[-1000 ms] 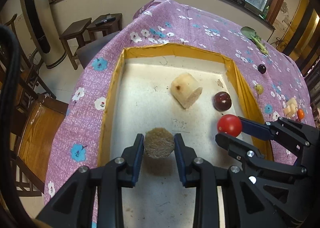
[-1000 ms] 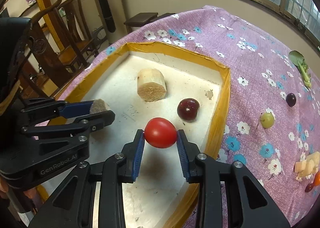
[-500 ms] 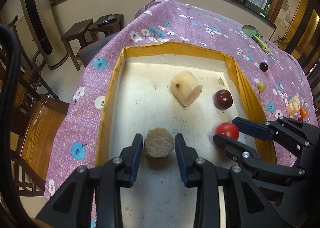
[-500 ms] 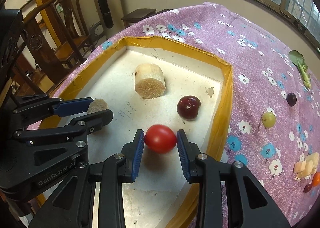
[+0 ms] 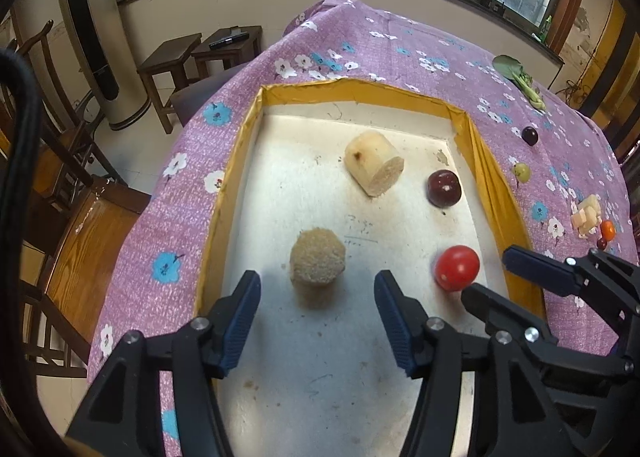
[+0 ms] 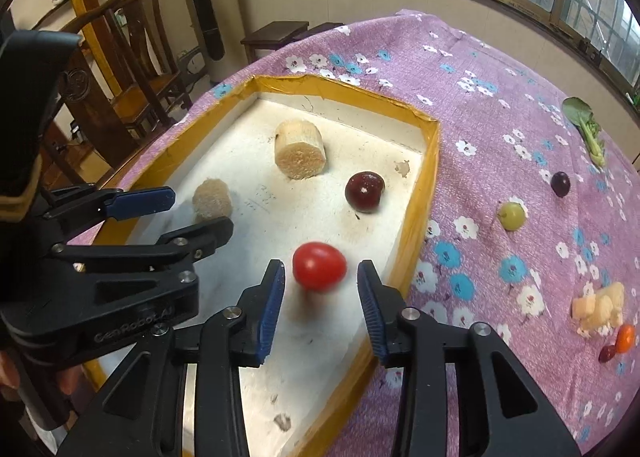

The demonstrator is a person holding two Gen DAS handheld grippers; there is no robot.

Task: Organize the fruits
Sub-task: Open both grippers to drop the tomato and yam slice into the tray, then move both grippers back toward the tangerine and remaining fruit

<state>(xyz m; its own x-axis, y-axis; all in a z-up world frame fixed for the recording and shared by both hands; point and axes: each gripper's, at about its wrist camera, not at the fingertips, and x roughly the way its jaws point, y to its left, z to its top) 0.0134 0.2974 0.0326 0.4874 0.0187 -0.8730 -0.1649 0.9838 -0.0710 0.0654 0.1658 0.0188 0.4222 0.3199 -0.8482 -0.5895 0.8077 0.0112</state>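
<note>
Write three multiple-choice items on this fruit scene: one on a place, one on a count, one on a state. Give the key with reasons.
1. Where is the red tomato?
A. inside the yellow-rimmed tray
B. on the purple tablecloth
C. on a chair

2. How many things lie in the tray?
A. two
B. four
C. six

3. How does the left gripper stand?
A. shut on the round brown piece
B. open, pads clear of it
C. out of view

Key: 1 A, it rests on the tray's white floor. 2 B, tomato, dark red fruit and two brown pieces. 3 B, gaps show on both sides.
</note>
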